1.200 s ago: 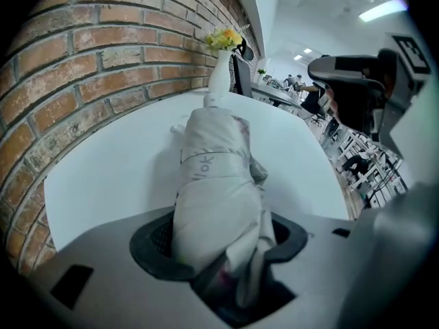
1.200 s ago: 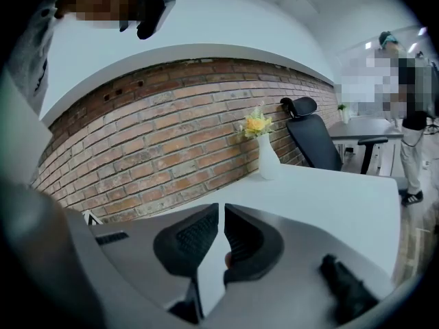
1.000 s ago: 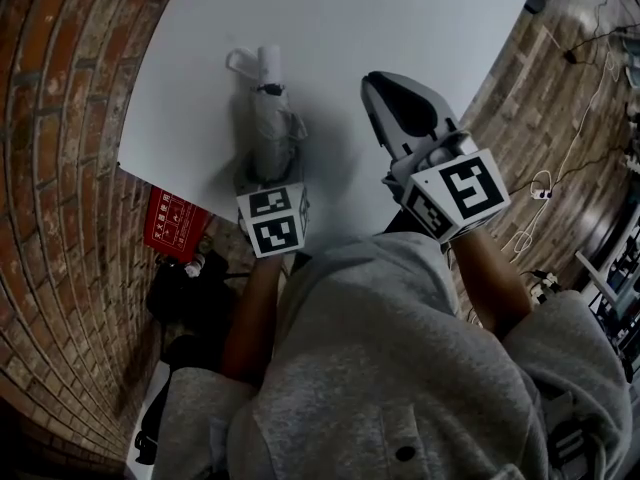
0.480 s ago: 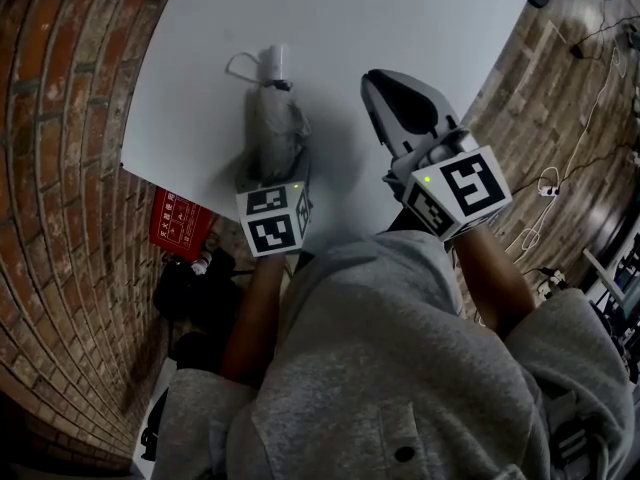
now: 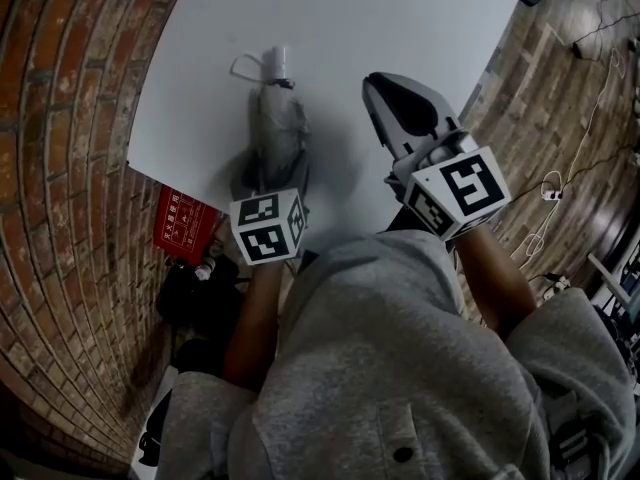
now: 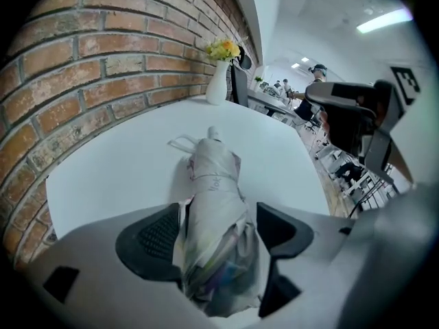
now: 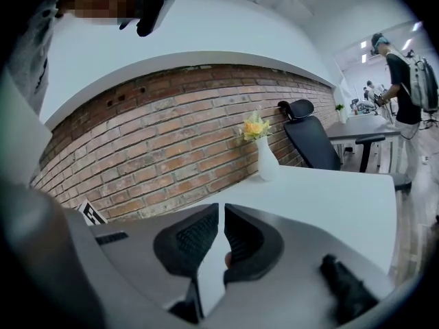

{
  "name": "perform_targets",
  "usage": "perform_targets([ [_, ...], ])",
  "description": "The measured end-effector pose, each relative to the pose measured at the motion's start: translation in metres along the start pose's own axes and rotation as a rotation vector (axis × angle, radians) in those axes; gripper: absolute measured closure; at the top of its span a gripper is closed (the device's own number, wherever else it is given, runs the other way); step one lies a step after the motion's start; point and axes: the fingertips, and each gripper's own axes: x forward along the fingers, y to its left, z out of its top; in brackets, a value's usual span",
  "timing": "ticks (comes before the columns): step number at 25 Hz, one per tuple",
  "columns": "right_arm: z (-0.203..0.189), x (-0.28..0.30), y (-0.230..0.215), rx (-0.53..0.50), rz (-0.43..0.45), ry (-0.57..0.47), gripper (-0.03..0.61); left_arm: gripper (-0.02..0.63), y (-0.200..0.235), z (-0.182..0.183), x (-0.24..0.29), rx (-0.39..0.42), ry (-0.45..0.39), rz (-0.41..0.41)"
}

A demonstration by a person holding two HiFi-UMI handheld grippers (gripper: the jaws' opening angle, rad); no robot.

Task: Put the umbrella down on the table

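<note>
Now the left gripper [image 6: 219, 230] is opening wide around the umbrella [image 6: 212, 177] lying on the table [image 6: 116, 177].

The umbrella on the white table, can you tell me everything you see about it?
The folded pale grey fabric umbrella lies flat on the white table. Its cloth is bunched and crumpled, cinched by a thin band, with faint colours in the folds. The far end is a stubby white end with a thin loop strap. The near end sits between the left gripper's opening jaws, which are not squeezing it.
</note>
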Motion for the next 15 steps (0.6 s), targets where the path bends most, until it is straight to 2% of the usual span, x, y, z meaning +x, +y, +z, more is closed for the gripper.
perform_targets([
  [11, 0.02, -0.03, 0.035, -0.099, -0.003, -0.057, 0.538, 0.272, -0.001, 0.018, -0.047, 0.035, -0.159, 0.018],
  [15, 0.028, -0.046, 0.045, -0.136, -0.028, -0.072, 0.538, 0.273, -0.001, 0.025, -0.073, 0.022, -0.248, 0.006],
])
